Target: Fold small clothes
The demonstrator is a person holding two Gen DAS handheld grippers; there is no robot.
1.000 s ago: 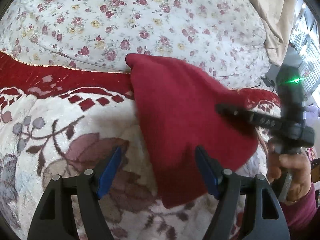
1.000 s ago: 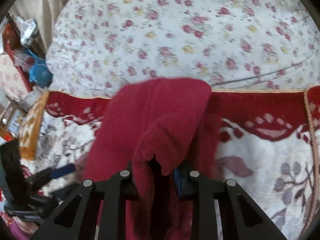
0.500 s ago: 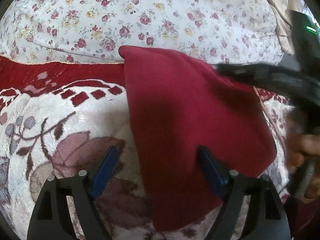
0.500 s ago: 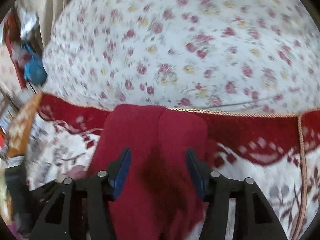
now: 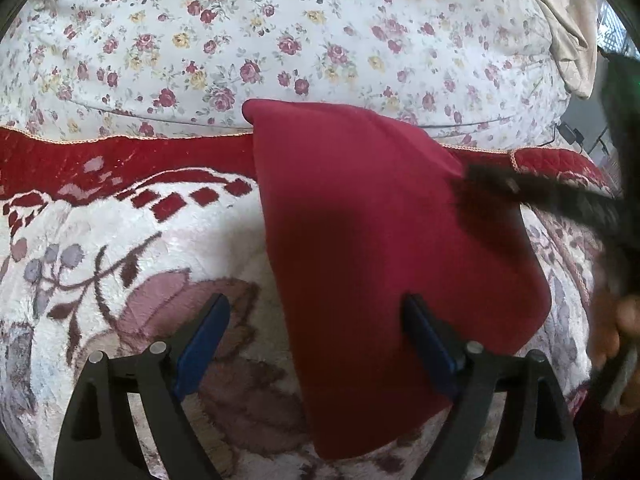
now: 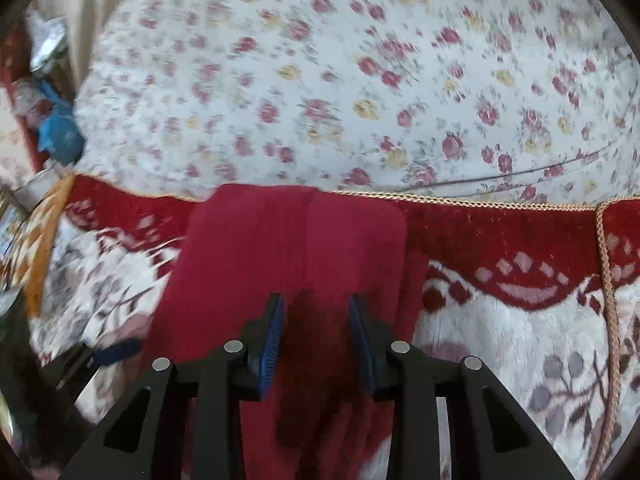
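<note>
Both wrist views look forward-down, close over bed. Left views red garment [image 5: 384, 264] from its left, right from above. Shared: garment, floral quilt [image 6: 360, 80].

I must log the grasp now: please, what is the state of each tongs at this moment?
Left tongs: open, holding nothing, above the dark red knitted garment.
Right tongs: open, holding nothing, over the same garment.
</note>
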